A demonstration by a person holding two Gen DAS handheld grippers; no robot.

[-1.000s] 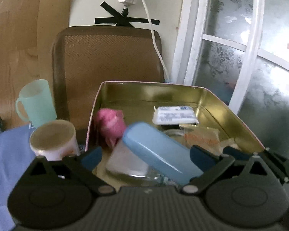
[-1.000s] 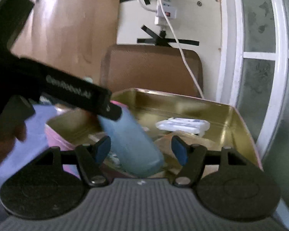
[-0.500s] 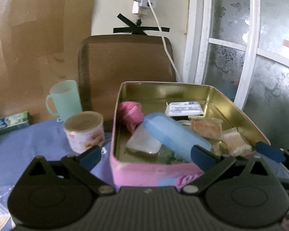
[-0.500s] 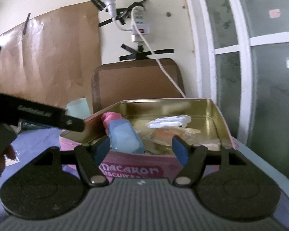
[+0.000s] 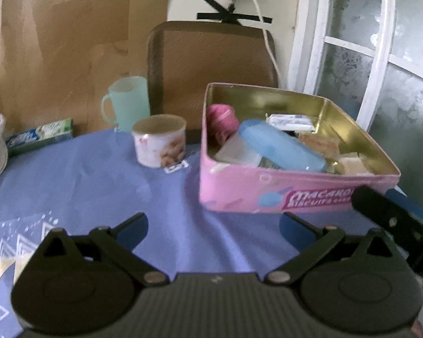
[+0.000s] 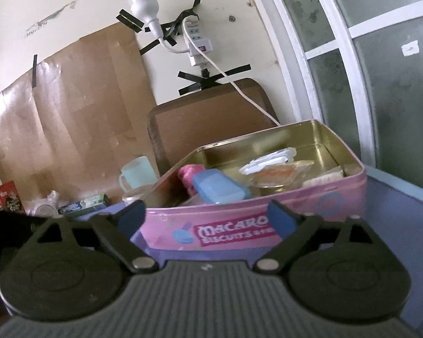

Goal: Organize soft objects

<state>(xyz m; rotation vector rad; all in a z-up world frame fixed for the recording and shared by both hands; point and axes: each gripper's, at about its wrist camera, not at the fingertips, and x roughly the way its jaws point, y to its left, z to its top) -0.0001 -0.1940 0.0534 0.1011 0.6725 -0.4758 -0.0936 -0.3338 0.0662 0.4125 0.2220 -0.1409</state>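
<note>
Left gripper (image 5: 212, 226) hovers spread and empty above the blue surface (image 5: 98, 191); right gripper (image 6: 207, 215) gapes empty before the pink tin (image 6: 267, 219) reading "MACARO… BISCUITS"; blue case (image 5: 279, 145) and pink soft ball (image 5: 221, 118) lie inside.

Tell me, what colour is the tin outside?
Pink, with blue spots; the tin shows best in the right wrist view.

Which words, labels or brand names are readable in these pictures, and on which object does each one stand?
"MACARO": front wall of the pink tin; the word is cut off by the right hand-held gripper.
"BISCUITS &": second line on the same tin, also cut off.
Green and blue box: print too blurred to read.
Round paper tub: only a picture shows, no readable text.
White packet in the tin: print too small to read.
Red box: unreadable.
</note>
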